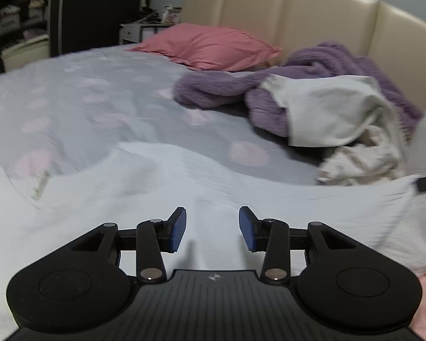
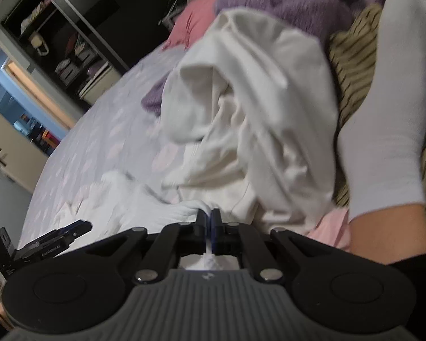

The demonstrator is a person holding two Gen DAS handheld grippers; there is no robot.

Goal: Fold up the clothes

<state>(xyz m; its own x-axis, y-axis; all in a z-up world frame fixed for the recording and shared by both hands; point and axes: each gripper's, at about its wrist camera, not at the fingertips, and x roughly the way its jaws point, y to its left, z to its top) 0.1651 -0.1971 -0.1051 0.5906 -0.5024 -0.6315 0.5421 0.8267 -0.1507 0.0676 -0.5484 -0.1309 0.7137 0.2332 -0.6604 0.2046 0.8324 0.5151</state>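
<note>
A: Quick one. Left hand-held gripper (image 1: 212,228): blue pads spread wide, nothing between them, hovering over the pale white ribbed knit garment (image 1: 162,199) spread on the bed.

B: Agreed. Right hand-held gripper (image 2: 209,228) is pressed together on an edge of that same white knit; we see fabric bunched between the pads and below them.

A: Where's the garment, then?

B: On the grey bedsheet with pink dots (image 1: 79,105), filling 6 o'clock in the left wrist view, its right edge lifted toward 3 o'clock. Label showing at 9 o'clock. Rumpled, not flat.

A: Risks?

B: We'd judge the pinch is thin, so the knit could slip out if pulled fast. It's stretchy, so it could drag crooked.

A: And the crumpled cream cotton garment (image 2: 255,119) sits just beside the grip at 12 o'clock. It could get caught in the fold.

B: Also the fuzzy purple blanket (image 1: 312,65) and striped tan cloth (image 2: 352,65) crowd that side. A person's foot in a white sock (image 2: 389,119) is at 2 o'clock.

A: Stage?

B: Can't tell; frames are blurred.
</note>
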